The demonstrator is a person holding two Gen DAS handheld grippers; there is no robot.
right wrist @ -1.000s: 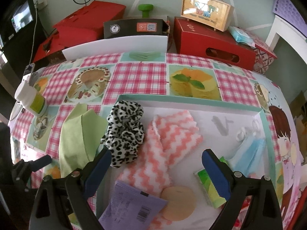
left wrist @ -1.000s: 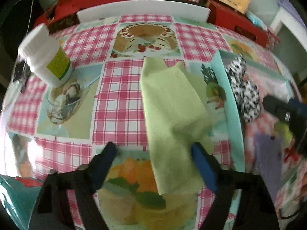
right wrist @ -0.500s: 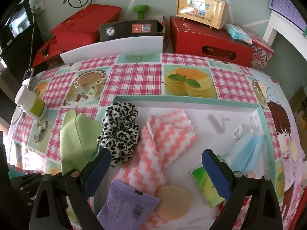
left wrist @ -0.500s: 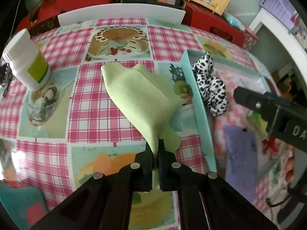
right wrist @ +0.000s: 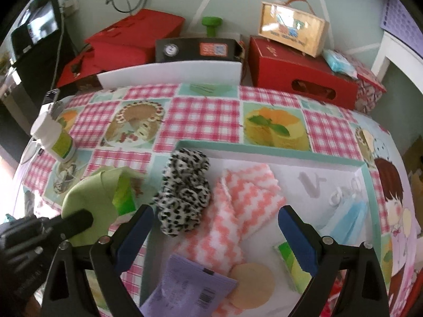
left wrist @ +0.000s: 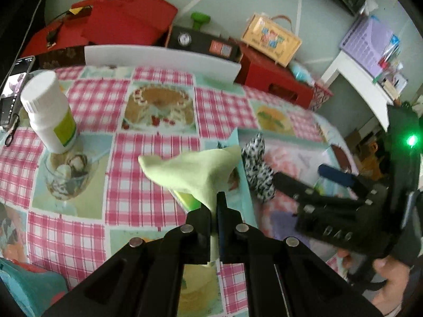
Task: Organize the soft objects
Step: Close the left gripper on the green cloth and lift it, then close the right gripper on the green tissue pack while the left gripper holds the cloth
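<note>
At 6 o'clock, left wrist view: left gripper [left wrist: 213,208] is showing jaws pressed together, pinching the green cloth [left wrist: 197,170] at one edge.
Cloth position: hanging lifted off the desk [left wrist: 148,179], peak bunched in the jaws, free end drooping toward 10 o'clock; sitting just left of the tray [right wrist: 290,153] rim.
Cloth handling: looking light, limp and thin; it is sagging and folding under its own weight, so no stiffness to rely on. Not fragile, and the grip seems secure, judging by the bunching.
Grasp point: an edge or corner pinch is working; a mid-panel grab would likely pick up extra folds.
Something brighter green: peeking out under the cloth in both views; cannot tell what it is.
Left pose: tilted forward and down, pointing toward 12 o'clock, held above the desk.
Right gripper [right wrist: 215,235]: jaws spread wide, holding nothing, hovering over the tray near the leopard scrunchie [right wrist: 185,198] and pink zigzag cloth [right wrist: 238,206].
Tray contents: soft items already lying inside; the green cloth is looking like the one not yet in.
</note>
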